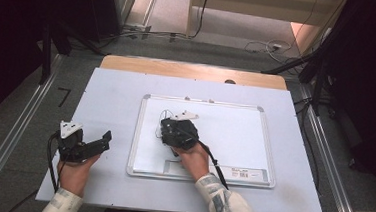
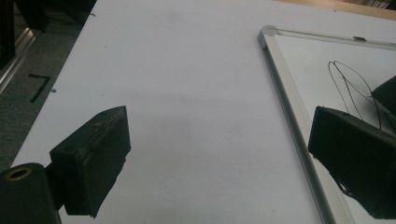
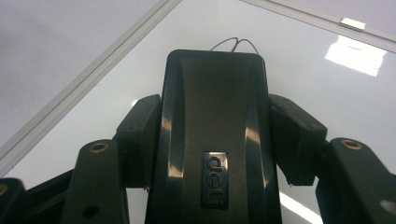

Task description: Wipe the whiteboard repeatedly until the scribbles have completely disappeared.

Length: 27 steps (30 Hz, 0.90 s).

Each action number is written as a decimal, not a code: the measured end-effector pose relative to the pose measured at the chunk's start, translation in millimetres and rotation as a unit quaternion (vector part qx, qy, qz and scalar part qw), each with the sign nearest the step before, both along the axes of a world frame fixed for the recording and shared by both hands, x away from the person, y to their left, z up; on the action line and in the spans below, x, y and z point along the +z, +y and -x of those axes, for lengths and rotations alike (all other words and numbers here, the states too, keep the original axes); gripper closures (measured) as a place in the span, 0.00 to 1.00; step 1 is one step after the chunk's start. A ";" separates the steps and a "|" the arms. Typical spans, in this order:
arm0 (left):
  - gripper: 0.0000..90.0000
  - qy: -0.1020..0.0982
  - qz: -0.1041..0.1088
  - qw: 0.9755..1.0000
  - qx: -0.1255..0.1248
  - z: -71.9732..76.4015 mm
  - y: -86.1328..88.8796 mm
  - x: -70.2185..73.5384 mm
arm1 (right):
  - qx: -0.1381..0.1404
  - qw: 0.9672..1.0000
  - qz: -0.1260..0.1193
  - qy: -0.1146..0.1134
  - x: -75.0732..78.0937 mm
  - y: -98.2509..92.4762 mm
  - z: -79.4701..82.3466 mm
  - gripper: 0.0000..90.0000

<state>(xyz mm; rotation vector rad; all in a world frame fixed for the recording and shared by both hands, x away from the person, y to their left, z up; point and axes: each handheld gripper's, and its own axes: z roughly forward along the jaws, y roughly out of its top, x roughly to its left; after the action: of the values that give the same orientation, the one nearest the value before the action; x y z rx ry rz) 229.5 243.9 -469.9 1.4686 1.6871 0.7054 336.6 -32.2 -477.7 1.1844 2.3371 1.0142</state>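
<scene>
Black pads (image 3: 140,140) of the right gripper (image 3: 215,126) pinch one black eraser (image 3: 215,121) from both sides. It sits on the one whiteboard (image 1: 234,139), over thin black lines (image 2: 348,88). Its "deli" label can be read in the right gripper view; the high view is too far off for that. Beside the board, the left gripper (image 2: 215,154) has its pads spread wide, with nothing between them, above the white table (image 1: 111,95). Two grippers in all.
</scene>
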 end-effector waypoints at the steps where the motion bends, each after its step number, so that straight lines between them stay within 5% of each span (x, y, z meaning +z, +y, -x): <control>1: 0.07 0.000 0.000 1.000 -0.001 0.0 0.1 0.1 | 0.001 1.000 0.000 -0.001 -0.1 2.6 -0.4 0.42; 11: 0.07 -0.001 0.000 1.000 0.000 0.5 0.6 0.3 | 0.017 1.000 0.009 -0.001 -6.1 23.9 -1.2 0.42; 27: 0.07 -0.001 0.001 1.000 -0.001 0.9 1.1 0.4 | 0.018 0.999 0.031 0.006 -11.2 28.7 1.3 0.42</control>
<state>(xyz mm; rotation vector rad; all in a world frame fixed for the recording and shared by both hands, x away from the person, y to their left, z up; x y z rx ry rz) 228.6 244.9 -469.6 1.4667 1.6847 0.7042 335.3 -3.5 -488.9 1.1327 2.3897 0.9422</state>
